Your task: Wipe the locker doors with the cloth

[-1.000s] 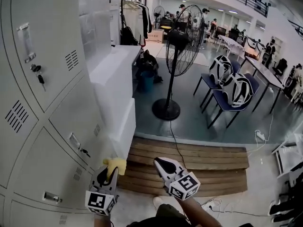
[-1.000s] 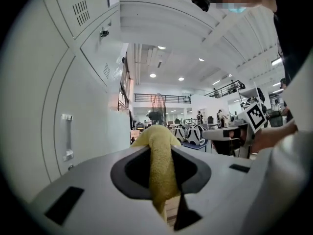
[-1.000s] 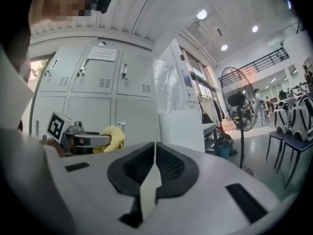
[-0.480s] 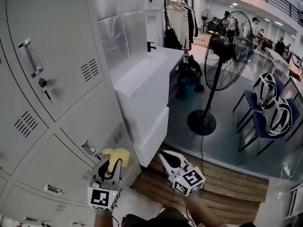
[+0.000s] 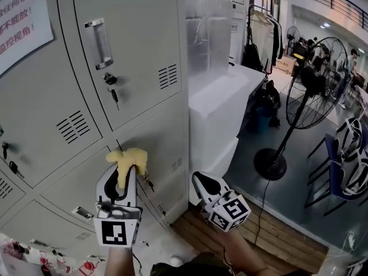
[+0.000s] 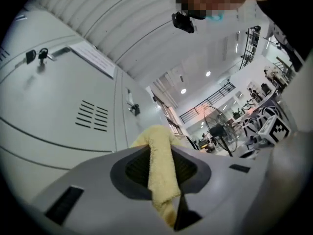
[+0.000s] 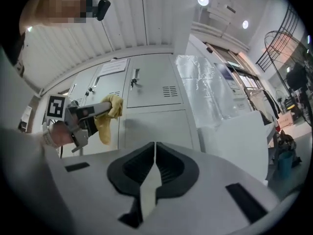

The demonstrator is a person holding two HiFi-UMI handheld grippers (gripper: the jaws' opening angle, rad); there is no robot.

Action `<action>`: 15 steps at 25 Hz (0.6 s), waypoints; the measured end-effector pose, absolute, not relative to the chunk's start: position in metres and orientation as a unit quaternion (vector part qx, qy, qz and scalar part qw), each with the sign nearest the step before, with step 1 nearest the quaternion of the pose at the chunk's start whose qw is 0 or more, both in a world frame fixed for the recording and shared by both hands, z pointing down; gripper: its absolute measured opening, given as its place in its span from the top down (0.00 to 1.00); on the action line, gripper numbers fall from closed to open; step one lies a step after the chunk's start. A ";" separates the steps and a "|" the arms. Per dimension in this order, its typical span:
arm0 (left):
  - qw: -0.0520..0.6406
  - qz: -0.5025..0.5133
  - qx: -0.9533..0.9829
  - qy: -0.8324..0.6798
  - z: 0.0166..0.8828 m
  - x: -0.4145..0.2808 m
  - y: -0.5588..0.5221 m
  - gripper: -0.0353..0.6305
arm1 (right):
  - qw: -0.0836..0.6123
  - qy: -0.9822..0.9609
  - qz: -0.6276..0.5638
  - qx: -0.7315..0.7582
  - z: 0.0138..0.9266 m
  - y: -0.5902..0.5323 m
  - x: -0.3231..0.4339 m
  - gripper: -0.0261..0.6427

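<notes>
A bank of grey locker doors (image 5: 132,56) fills the left of the head view, each with a handle, a key and vent slots. My left gripper (image 5: 123,174) is shut on a yellow cloth (image 5: 129,158), whose bunched end sticks out past the jaws just in front of a lower locker door (image 5: 155,137). The left gripper view shows the cloth (image 6: 161,168) pinched between the jaws, with the doors (image 6: 58,97) to the left. My right gripper (image 5: 202,184) hangs shut and empty to the right. In the right gripper view its jaws (image 7: 155,153) meet, with the left gripper and cloth (image 7: 108,114) before the lockers.
A white cabinet (image 5: 221,105) stands against the lockers' right end. A wooden pallet (image 5: 270,240) lies on the floor below it. A pedestal fan (image 5: 307,85) and chairs (image 5: 351,160) stand on the right. Plastic sheeting (image 5: 210,22) covers the wall above the cabinet.
The head view has swung left toward the lockers, which now fill more of the frame. My left gripper with the cloth has risen toward a lower door. The right gripper has kept its place.
</notes>
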State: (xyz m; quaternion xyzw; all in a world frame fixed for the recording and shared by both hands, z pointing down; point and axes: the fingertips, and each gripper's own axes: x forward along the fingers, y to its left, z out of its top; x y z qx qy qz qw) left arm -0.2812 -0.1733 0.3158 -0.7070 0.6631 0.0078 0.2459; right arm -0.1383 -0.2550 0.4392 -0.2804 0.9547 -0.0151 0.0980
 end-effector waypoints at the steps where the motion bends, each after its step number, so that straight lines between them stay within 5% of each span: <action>1: 0.257 0.016 -0.697 0.669 0.306 -0.289 -0.170 0.82 | 0.101 0.956 -0.010 -0.275 0.433 -0.254 -0.148 0.93; 9: 0.317 0.020 -0.656 0.685 0.258 -0.309 -0.179 0.82 | 0.116 0.962 0.007 -0.246 0.404 -0.259 -0.191 0.93; 15: 0.301 0.025 -0.611 0.732 0.246 -0.316 -0.212 0.82 | 0.111 0.967 0.002 -0.230 0.401 -0.282 -0.181 0.93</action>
